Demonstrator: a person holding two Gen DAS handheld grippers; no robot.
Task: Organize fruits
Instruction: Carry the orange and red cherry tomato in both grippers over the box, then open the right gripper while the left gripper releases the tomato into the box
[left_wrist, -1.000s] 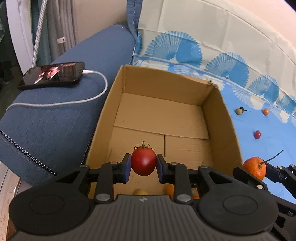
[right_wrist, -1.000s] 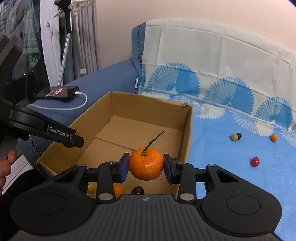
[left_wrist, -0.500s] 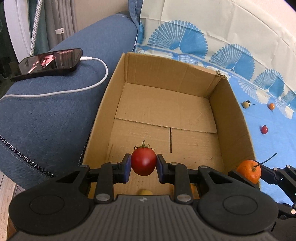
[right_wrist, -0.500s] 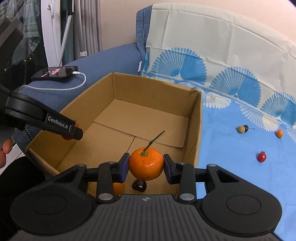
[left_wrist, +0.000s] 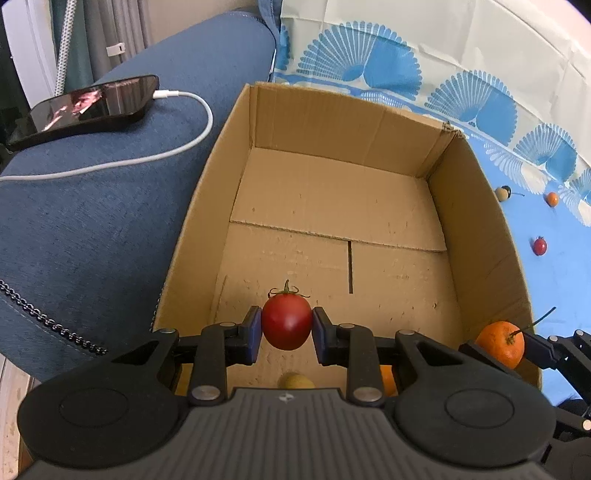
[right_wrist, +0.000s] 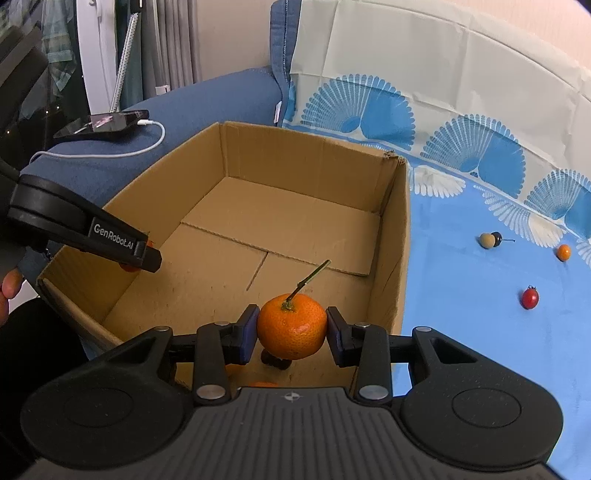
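The left tongs are clenched on a red tomato, its green stem up, held over the near end of the open cardboard box. The right tongs grip an orange mandarin by its sides, its thin stem slanting up and to the right, also above the box's near end, close to the right wall. In the left wrist view the mandarin shows at the box's near right corner.

Compared with a second ago, both cameras look more steeply down into the box — more of its floor and flaps is in sight, and the far wall sits lower in the picture. The grips on both fruits have not changed.

On the box floor below the tongs lie a yellowish fruit, an orange fruit partly hidden behind the left tongs' finger, and a dark fruit under the mandarin.

Outside the box, on the blue patterned cloth, four small fruits remain well apart from the box: a beige one touching a dark one, a small orange one, and a small red tomato.

A phone with a white cable plugged in rests on the blue sofa arm to the left of the box.
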